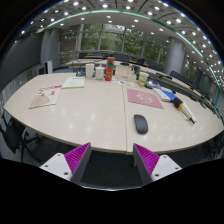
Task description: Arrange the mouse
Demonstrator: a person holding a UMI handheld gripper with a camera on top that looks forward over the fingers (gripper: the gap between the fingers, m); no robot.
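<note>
— Where is the mouse (pixel 140 123)?

— On the table (pixel 90 115), just ahead of my gripper (pixel 112 158), slightly toward its right finger, long axis pointing away from me, near the pink mat (pixel 143 97).

— Fingers?

— Spread wide, holding nothing.

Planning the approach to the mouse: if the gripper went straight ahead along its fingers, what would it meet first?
Probably bare table. The gripper is open, and the mouse lies beyond its fingers, slightly off toward the right one; depth is unclear.
</note>
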